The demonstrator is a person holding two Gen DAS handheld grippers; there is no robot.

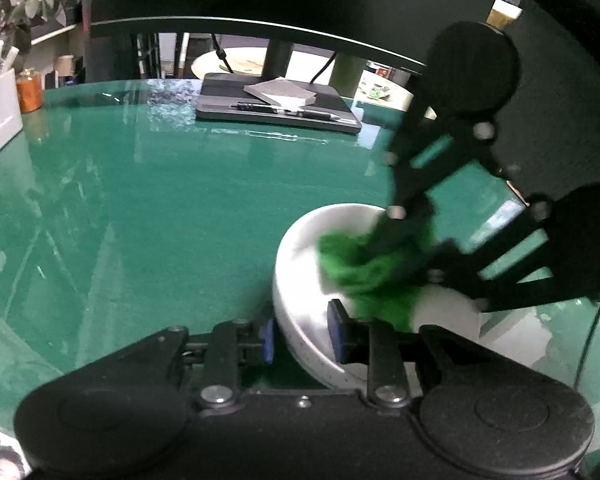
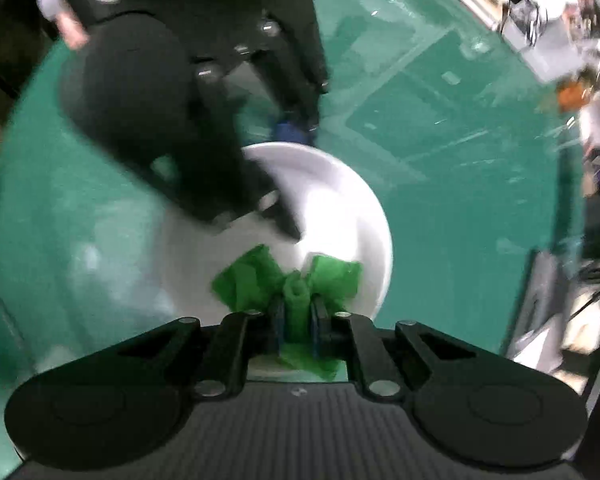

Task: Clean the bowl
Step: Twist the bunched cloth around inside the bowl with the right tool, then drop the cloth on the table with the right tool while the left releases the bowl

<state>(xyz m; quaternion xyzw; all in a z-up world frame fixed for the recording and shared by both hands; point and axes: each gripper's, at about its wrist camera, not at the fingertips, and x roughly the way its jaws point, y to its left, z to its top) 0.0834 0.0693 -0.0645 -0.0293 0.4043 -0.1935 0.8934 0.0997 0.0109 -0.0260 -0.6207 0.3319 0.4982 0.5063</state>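
The bowl [image 1: 300, 248] is sitting on the green worktop [image 1: 160, 200], at 4 o'clock in the left view; left gripper [image 1: 300, 336] jaws are straddling its rim, apart, while right gripper [image 2: 298, 322] jaws are clamping a cloth [image 2: 256, 280] inside it

No legible text (all blurred)

A bowl [image 1: 300, 264] sits on the bench [image 1: 140, 200] with a cloth [image 1: 364, 268] inside it — the left gripper [image 1: 300, 338] straddling its near rim, the right gripper [image 2: 298, 326] reaching in from above; behind, a folder [image 1: 276, 108] carries a pen [image 1: 284, 110].
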